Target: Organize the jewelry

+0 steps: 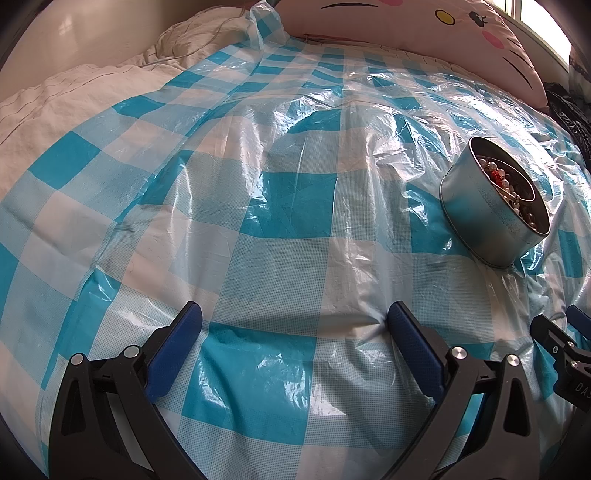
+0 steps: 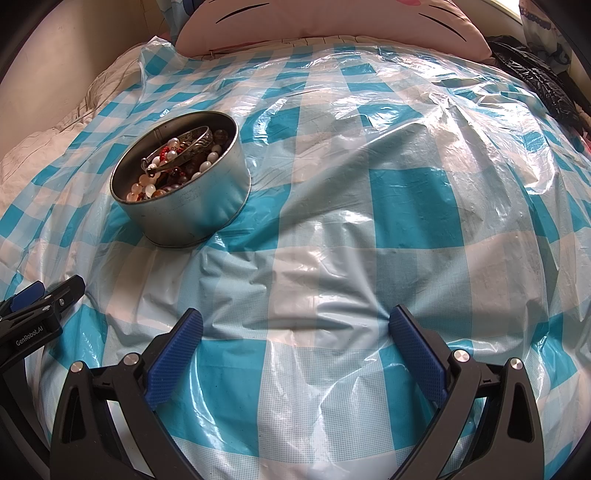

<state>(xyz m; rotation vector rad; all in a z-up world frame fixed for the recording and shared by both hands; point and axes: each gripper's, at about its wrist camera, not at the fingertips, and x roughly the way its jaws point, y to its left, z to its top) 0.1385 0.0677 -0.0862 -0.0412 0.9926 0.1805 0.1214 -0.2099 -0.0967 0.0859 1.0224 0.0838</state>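
A round metal tin (image 2: 199, 206) stands on the blue-and-white checked plastic sheet (image 2: 406, 192), ahead and to the left in the right wrist view. It holds a tangle of bead jewelry (image 2: 166, 173) in white, red and brown, and a silver bangle (image 2: 192, 147) leaning across the top. The same tin (image 1: 480, 210) shows at the right in the left wrist view, beads (image 1: 506, 184) visible inside. My left gripper (image 1: 295, 317) is open over bare sheet, nothing between its blue pads. My right gripper (image 2: 295, 325) is open too, empty, the tin ahead-left of it.
The sheet (image 1: 295, 206) covers a soft, wrinkled bed. A pink cartoon-cat pillow (image 1: 406, 26) lies at the far edge. White bedding (image 1: 74, 92) lies at the left. A black shiny bag (image 2: 535, 77) sits far right. Each gripper shows at the other view's edge.
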